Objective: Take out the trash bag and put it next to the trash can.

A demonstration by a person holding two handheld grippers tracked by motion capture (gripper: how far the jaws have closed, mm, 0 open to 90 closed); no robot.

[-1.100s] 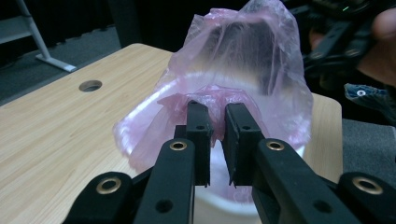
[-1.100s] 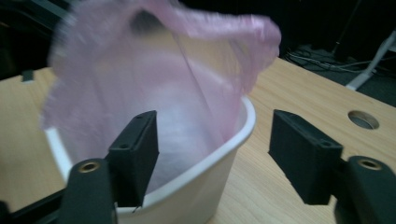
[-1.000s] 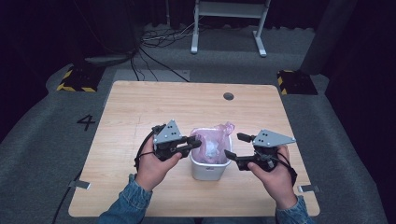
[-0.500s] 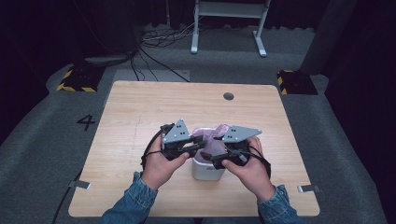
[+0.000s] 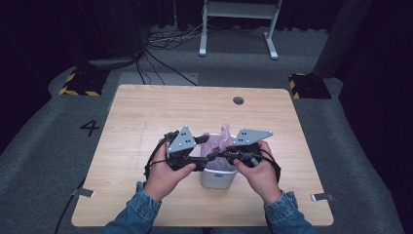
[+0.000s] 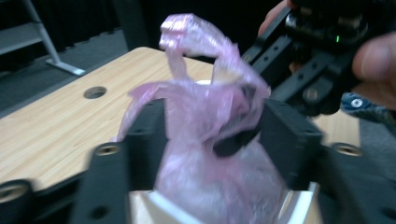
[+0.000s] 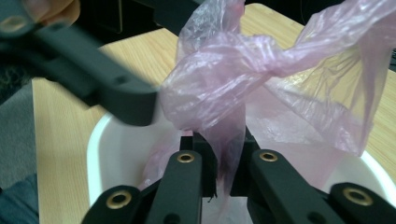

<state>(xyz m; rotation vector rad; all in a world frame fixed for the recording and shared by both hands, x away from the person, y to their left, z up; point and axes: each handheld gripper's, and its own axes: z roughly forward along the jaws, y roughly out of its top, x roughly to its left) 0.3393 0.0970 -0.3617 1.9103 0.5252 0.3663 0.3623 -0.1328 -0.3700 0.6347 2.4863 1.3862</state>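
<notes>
At the near edge of the table [image 5: 146, 122], two forearms in blue denim sleeves come in from below, each hand wrapped around a black gripper. The left hand [image 5: 163, 173] holds the left gripper [image 5: 207, 158], and the right hand [image 5: 260, 173] holds the right gripper [image 5: 221, 156]; the two tools point toward each other and meet over a small white bin [image 5: 217, 178] that stands on the wood between the hands. A thin pink plastic bag [image 5: 216, 142] lines the bin, with its gathered top rising above the rim. From the right gripper view, the right gripper [image 7: 223, 179] has its jaws nearly closed on a strand of the bag [image 7: 243, 79] that hangs down between them, with the white bin [image 7: 100, 140] just below and a knot-like twist of plastic above. One jaw of the other gripper crosses the upper left of that view, its tip close against the bag. From the left gripper view, which is blurred, the left gripper [image 6: 210, 135] has its jaws set apart on either side of the bunched bag [image 6: 205, 116]; whether they actually press on the plastic cannot be told. The right gripper [image 6: 303, 60] shows behind the bag there, at the upper right. Farther along the table a small round hole [image 5: 238, 100] sits near the far edge. Beyond the table, grey floor carries a painted number 4 [image 5: 90, 127], black cables [image 5: 160, 53], and the legs of a white metal frame [image 5: 238, 24].
</notes>
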